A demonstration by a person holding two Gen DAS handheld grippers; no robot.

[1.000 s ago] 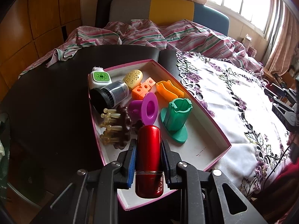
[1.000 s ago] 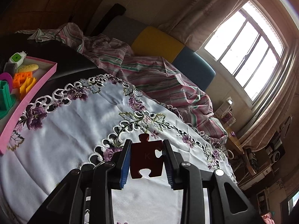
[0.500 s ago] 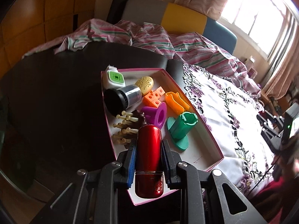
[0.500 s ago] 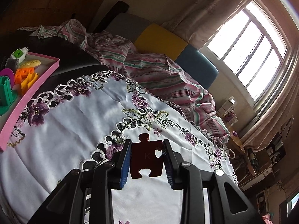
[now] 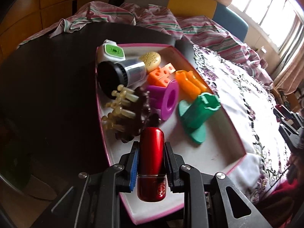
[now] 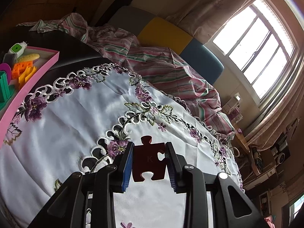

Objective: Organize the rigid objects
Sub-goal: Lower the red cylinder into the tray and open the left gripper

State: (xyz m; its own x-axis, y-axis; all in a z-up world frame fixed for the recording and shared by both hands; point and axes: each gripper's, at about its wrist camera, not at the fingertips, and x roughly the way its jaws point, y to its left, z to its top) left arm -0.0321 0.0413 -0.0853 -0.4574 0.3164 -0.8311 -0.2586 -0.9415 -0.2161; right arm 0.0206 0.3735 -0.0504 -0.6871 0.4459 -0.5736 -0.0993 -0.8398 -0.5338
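My left gripper [image 5: 151,150] is shut on a shiny red cylinder [image 5: 152,163] and holds it over the near end of the pink-rimmed tray [image 5: 235,163]. The tray holds a green stand [image 5: 197,117], a purple spool [image 5: 167,98], orange pieces [image 5: 190,85], a brown peg brush [image 5: 133,112], a black-capped jar [image 5: 117,76], a yellow oval [image 5: 151,60] and a white-green device [image 5: 113,52]. My right gripper [image 6: 149,152] is shut on a dark red puzzle piece [image 6: 149,159] above the white embroidered cloth [image 6: 76,123]. The tray shows at the left in the right wrist view [image 6: 28,87].
The dark round table [image 5: 47,76] lies left of the tray. Striped bedding [image 5: 152,19] and a grey, yellow and blue sofa back [image 5: 191,3] are behind. My right gripper shows at the cloth's right edge [image 5: 290,125]. A window [image 6: 256,45] is at the right.
The left gripper has swung left and moved closer to the tray with the red cylinder. The right gripper has shifted slightly, still holding the puzzle piece.
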